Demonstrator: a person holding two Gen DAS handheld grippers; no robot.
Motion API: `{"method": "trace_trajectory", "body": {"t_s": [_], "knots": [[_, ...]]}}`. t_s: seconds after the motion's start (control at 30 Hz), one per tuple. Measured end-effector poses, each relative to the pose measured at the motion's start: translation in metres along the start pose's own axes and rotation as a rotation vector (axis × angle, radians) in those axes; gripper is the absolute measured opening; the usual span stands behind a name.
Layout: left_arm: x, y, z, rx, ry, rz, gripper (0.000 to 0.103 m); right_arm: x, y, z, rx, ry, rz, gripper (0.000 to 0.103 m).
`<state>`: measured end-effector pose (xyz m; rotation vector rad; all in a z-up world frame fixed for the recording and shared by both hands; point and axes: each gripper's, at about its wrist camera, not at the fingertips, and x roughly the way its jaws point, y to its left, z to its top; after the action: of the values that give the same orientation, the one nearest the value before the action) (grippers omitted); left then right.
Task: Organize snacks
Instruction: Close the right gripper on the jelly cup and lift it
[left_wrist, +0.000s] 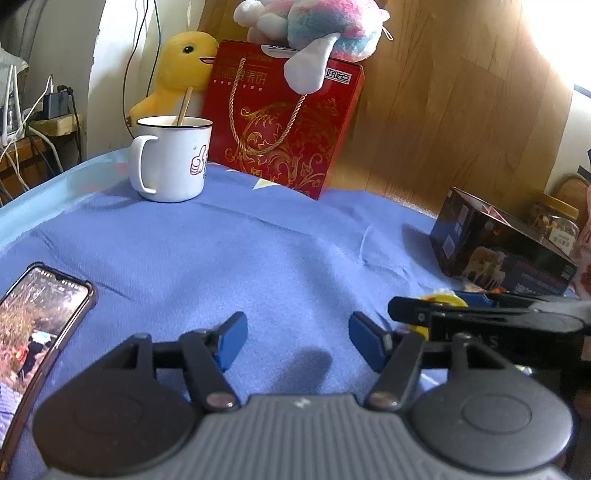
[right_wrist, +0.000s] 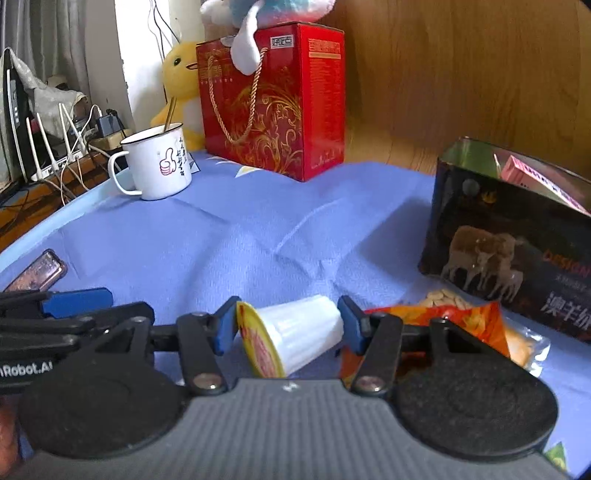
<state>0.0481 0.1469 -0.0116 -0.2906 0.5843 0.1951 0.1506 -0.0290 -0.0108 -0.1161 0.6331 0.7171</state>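
A white jelly cup (right_wrist: 303, 332) with a yellow-rimmed lid lies on its side on the blue cloth. It sits between the jaws of my right gripper (right_wrist: 288, 317), whose blue pads flank its lid and base without a clear squeeze. An orange snack bag (right_wrist: 461, 325) and a packet of pale seeds (right_wrist: 443, 297) lie just right of it. Behind them stands a dark open-topped box (right_wrist: 509, 236) printed with sheep, with a pink packet (right_wrist: 535, 177) inside. My left gripper (left_wrist: 297, 332) hovers open over bare cloth, nothing between its fingers. The right gripper (left_wrist: 424, 314) shows at its right side.
A white mug (left_wrist: 173, 158) with a stick in it, a red gift box (left_wrist: 284, 122) and plush toys (left_wrist: 184, 70) stand at the back. A lit phone (left_wrist: 37, 325) lies at the left. A jar (left_wrist: 554, 221) stands behind the dark box (left_wrist: 498, 251).
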Motion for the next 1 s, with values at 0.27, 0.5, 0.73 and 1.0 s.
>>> {"method": "trace_trajectory", "body": {"t_s": [0.27,0.5,0.73,1.0], "knots": [[0.002,-0.007,-0.001,0.046,0.012,0.026,0.069,-0.051,0.006,-0.029,-0.069,0.019,0.023,0.054],[0.007,-0.031,-0.005,0.173,0.038,0.085,0.075,-0.123,-0.001,-0.078,-0.072,0.020,-0.042,0.049],[-0.023,-0.046,-0.019,0.115,0.088,-0.170,0.060,-0.166,0.002,-0.114,-0.017,-0.049,-0.168,0.063],[-0.068,-0.072,-0.035,0.126,0.245,-0.625,0.059,-0.198,-0.009,-0.128,0.045,-0.107,-0.102,0.068]]}}
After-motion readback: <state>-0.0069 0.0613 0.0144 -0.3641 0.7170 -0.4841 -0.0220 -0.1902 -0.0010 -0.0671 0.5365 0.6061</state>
